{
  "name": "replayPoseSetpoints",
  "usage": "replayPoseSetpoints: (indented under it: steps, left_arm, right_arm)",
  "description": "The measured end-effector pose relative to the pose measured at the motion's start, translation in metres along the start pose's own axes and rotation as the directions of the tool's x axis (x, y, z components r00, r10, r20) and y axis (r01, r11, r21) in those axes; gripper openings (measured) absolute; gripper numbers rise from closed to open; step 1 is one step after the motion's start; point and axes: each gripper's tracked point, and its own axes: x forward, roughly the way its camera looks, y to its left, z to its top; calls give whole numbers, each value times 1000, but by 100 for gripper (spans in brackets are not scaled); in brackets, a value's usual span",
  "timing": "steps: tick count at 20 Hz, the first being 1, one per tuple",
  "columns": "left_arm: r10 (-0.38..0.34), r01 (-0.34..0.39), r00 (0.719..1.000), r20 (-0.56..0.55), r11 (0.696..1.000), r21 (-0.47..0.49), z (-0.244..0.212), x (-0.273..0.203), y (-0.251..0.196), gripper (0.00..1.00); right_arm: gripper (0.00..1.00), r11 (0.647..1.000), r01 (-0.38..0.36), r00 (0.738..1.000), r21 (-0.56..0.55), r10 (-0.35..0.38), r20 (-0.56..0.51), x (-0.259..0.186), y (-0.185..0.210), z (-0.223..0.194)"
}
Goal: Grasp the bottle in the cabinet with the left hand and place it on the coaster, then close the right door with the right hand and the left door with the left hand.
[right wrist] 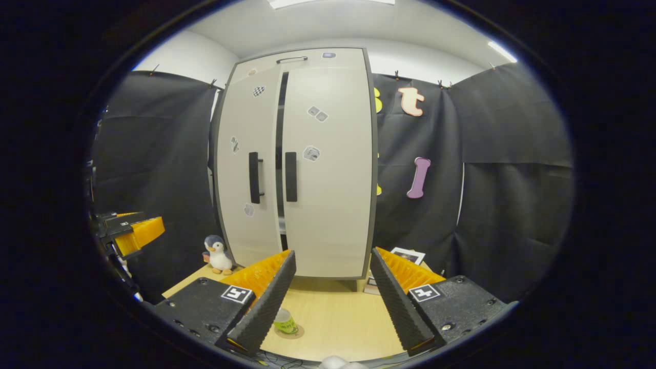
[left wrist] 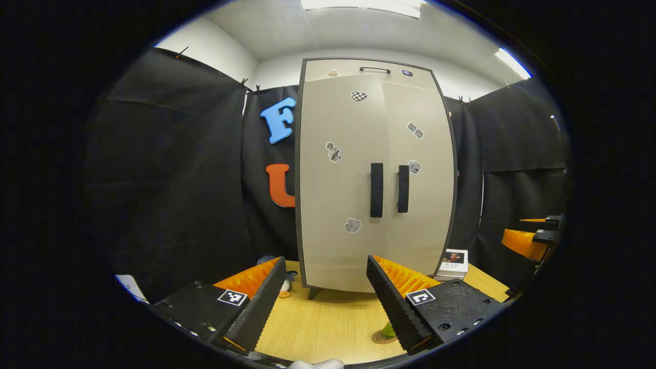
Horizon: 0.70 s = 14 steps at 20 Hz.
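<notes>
Black-and-orange fingers of the left gripper (left wrist: 326, 300) are spreading wide apart at the bottom of the left gripper view, grasping nothing. Just beside its right finger, at lower right, the green bottle (left wrist: 388, 331) is standing on the round coaster (left wrist: 381, 337) on the wooden table (left wrist: 328, 323). Behind, at centre frame, the cabinet (left wrist: 376, 174) is showing both doors about shut. In the right gripper view, the right gripper (right wrist: 332, 300) is likewise hanging released at the bottom, with the left door (right wrist: 246, 169) sitting slightly ajar and a toy penguin (right wrist: 219, 254) standing at lower left.
</notes>
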Motion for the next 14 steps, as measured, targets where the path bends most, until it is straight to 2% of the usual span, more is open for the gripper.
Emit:
replayPoseSetpoints:
  steps: [14]
  left_arm:
    - [-23,23,999,-23,1000,9,-6,2,-3,96]
  right_arm:
    - [96,999,37,998,13,-38,43,5,-1,15]
